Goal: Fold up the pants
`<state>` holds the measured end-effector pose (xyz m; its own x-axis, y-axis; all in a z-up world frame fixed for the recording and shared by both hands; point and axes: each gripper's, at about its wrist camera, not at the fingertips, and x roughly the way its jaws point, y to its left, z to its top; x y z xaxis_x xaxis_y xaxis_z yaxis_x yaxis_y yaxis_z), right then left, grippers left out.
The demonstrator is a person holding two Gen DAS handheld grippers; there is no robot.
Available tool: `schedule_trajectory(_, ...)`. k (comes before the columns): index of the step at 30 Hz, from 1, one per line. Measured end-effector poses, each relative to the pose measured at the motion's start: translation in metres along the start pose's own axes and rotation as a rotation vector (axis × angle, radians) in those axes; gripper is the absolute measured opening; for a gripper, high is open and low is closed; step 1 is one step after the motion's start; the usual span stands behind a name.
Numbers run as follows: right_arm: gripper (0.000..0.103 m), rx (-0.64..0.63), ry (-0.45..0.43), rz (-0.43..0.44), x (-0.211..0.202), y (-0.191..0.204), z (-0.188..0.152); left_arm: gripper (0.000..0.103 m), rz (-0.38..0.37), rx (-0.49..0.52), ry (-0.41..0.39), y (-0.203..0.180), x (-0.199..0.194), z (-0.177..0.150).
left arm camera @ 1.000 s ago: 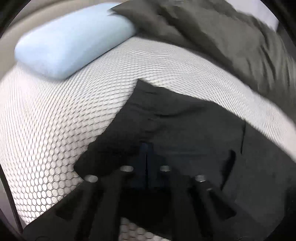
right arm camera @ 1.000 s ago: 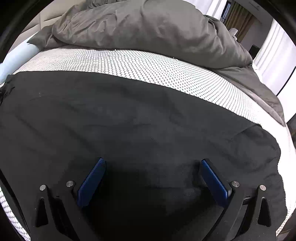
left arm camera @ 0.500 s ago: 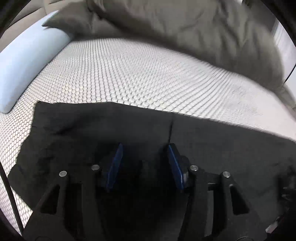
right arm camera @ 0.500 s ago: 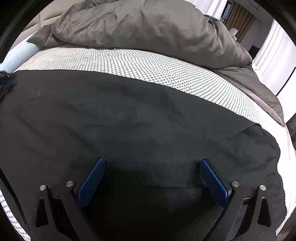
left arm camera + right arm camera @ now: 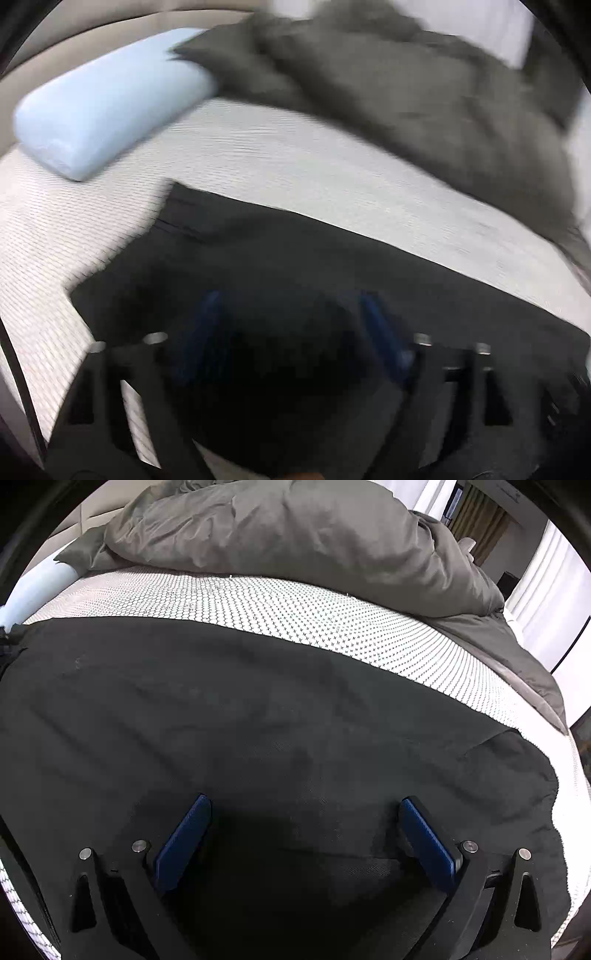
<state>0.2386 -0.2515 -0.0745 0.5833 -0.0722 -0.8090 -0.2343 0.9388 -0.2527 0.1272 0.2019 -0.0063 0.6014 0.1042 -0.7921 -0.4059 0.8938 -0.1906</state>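
Black pants (image 5: 258, 716) lie spread flat on the white honeycomb-patterned bed sheet (image 5: 295, 613). In the right wrist view they fill the lower frame, with a rumpled edge at the right. My right gripper (image 5: 303, 808) is open and empty, low over the pants. In the blurred left wrist view the pants (image 5: 295, 266) have a corner toward the upper left. My left gripper (image 5: 291, 314) is open over that end and holds nothing.
A grey duvet (image 5: 280, 535) is heaped along the far side of the bed, also in the left wrist view (image 5: 424, 92). A light blue pillow (image 5: 107, 99) lies at the far left. White curtains (image 5: 546, 572) hang at the right.
My left gripper went from shut on the pants' edge to open and let the fabric go, and it has swung about. The right gripper has stayed open and still.
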Motion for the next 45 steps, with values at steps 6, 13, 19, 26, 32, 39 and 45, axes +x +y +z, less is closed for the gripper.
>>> schedule_trajectory(6, 0.103, -0.007, -0.069, 0.146, -0.032, 0.006, -0.012, 0.103, -0.217, 0.318, 0.002, -0.140, -0.039, -0.057)
schedule_trajectory(13, 0.102, -0.011, -0.048, 0.184, -0.038, 0.009, -0.040, 0.103, -0.220, 0.566, 0.159, -0.227, -0.020, -0.126)
schedule_trajectory(19, 0.102, 0.104, -0.018, 0.079, -0.030, -0.051, -0.060, 0.103, -0.226, 0.543, 0.159, -0.210, -0.023, -0.143)
schedule_trajectory(26, 0.102, 0.231, -0.011, -0.067, -0.030, -0.098, -0.072, 0.103, -0.220, 0.501, 0.107, -0.197, -0.038, -0.144)
schedule_trajectory(32, 0.103, 0.149, -0.083, 0.062, -0.046, -0.065, -0.062, 0.103, -0.338, 0.543, 0.126, -0.225, -0.050, -0.160)
schedule_trajectory(39, 0.103, 0.062, -0.048, 0.049, -0.042, -0.054, -0.072, 0.103, -0.297, 0.605, 0.124, -0.244, -0.046, -0.178)
schedule_trajectory(45, 0.102, 0.246, -0.022, -0.043, -0.041, -0.121, -0.105, 0.103, -0.293, 0.610, 0.120, -0.245, -0.041, -0.180)
